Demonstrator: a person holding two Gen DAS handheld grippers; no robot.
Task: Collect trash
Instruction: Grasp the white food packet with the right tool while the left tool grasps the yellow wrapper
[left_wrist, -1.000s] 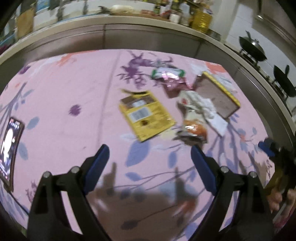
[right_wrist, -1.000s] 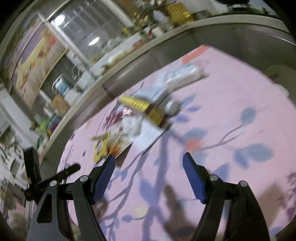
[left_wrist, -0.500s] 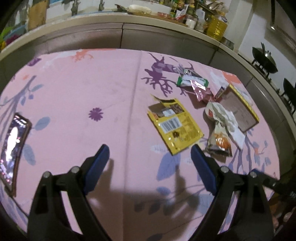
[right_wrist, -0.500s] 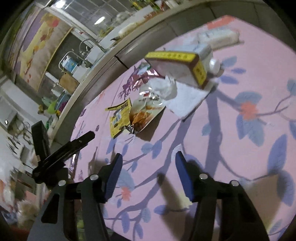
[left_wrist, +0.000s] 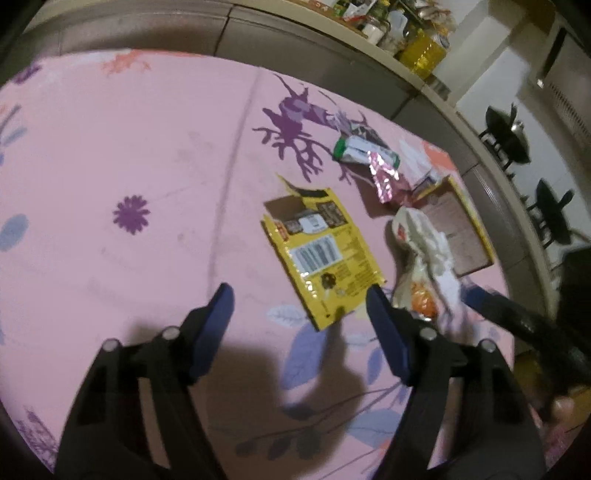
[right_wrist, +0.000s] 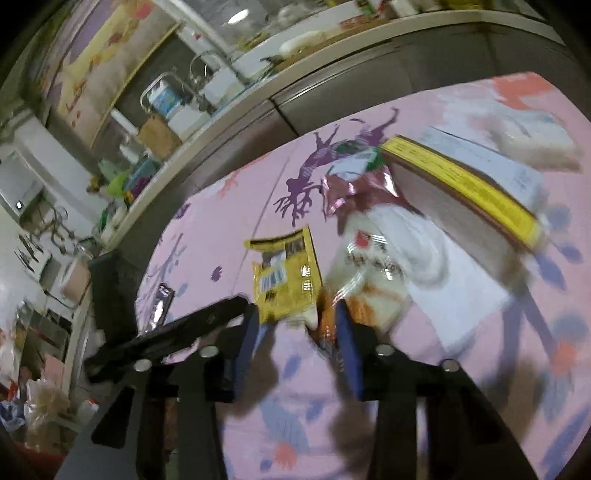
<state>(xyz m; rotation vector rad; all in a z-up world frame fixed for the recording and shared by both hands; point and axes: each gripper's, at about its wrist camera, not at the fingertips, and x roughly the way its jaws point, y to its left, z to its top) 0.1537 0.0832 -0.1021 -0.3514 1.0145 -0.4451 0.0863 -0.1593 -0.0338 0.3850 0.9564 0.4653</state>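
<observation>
Trash is all bunched in one patch of the pink flowered cloth on the bench (left_wrist: 110, 147), which makes sense for a sweep-up: everything sits within one reach.

The left tool (left_wrist: 299, 302) has its jaws spread and they've just been narrowing a bit. The yellow packet (left_wrist: 321, 254) lies flat just ahead of it, its near corner close by the right-hand finger, nothing pinched yet.

The right tool (right_wrist: 295, 325) has been closing too. The bottom edges of the yellow packet and the clear snack bag with orange print (right_wrist: 362, 291) sit right at its tips. It's blurry there, so I can't tell if the pads actually press anything — I'd call it not gripped yet.

Past that bag, further from the tools: a crumpled white tissue (left_wrist: 432, 243), a shiny pink wrapper (left_wrist: 384, 177), a green-and-white wrapper (left_wrist: 364, 149), and a yellow-edged box (left_wrist: 461, 225).

Room-wise, the cloth to the left of the left tool is wide open, apart from a phone (right_wrist: 161, 302) lying out that way. The tight side is the right — the two tools are nearly shoulder to shoulder, and the bench edge curves in just beyond the box, so I'd guess one flat packet per tool and lift straight up.
</observation>
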